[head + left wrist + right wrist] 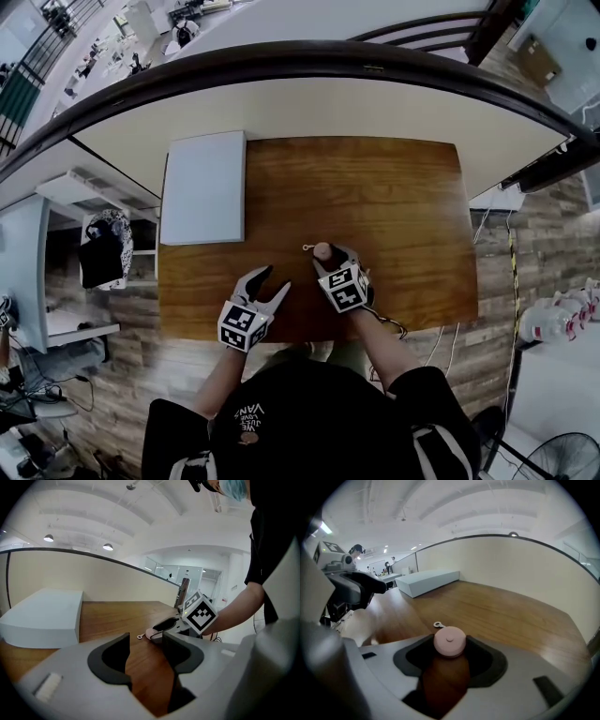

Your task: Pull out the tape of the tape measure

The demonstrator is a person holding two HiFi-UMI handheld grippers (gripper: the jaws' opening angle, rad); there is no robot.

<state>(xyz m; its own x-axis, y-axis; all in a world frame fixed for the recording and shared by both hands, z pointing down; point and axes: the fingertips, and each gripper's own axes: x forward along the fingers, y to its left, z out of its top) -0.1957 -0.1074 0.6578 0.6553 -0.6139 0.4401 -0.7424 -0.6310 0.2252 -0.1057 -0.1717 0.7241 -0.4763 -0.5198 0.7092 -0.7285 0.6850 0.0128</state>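
Where right gripper's (450, 652) jaws pinch, tape measure (449, 641) sits.

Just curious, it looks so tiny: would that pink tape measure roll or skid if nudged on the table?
Probably light: the tape measure is small and looks plastic. It lies flat on its round face, so it would likely skid on the smooth wooden table rather than roll. Its shell looks stiff: the right tool pinches it without visible dent.
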